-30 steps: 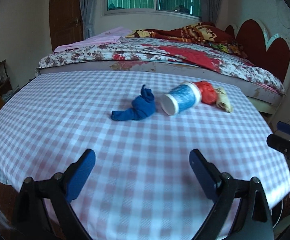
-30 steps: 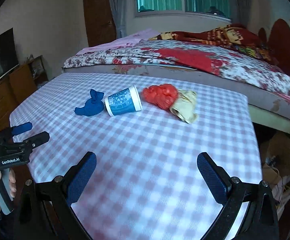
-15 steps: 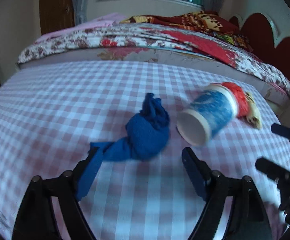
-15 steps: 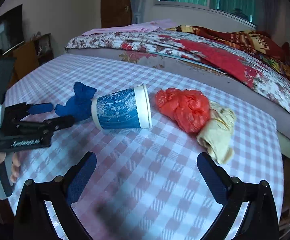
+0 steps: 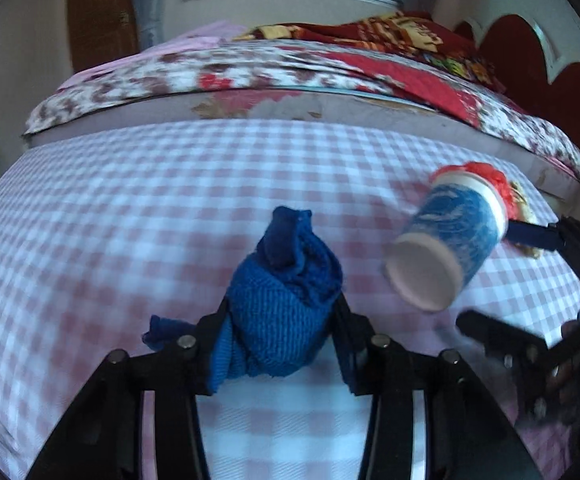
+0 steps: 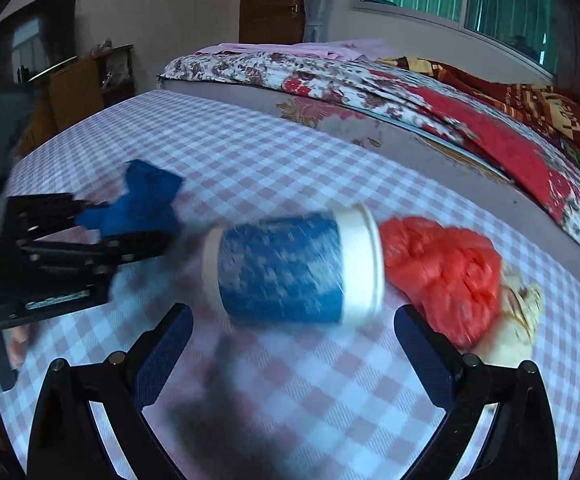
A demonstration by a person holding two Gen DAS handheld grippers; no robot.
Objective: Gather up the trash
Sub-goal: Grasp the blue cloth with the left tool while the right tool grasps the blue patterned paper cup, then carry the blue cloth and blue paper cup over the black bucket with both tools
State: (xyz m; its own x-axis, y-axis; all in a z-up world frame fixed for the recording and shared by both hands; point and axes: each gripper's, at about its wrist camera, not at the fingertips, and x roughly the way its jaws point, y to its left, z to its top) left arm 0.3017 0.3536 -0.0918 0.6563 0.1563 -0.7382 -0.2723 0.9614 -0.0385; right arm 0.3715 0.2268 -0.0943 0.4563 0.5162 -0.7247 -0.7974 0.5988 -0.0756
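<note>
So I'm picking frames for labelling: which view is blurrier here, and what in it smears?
Right wrist view: worst blur; the cup, red bag and left gripper smear sideways, and a dark shadow falls on the cloth. Left wrist view: sharper; blue rag shows its knit, cup only soft, right gripper blurred at the edge. Both bend straight lines, fisheye.

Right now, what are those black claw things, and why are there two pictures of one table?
They are hand-held grabbers, one in each of a person's hands, each carrying a camera that looks along its two fingers. So one picture comes from the left gripper, the other from the right gripper. On the checked tablecloth lie a blue knitted cloth, a tipped-over blue paper cup, a red plastic bag and a cream crumpled wrapper. The left gripper's jaws have just been closing and now squeeze the cloth. The right gripper is open, just short of the cup.
</note>
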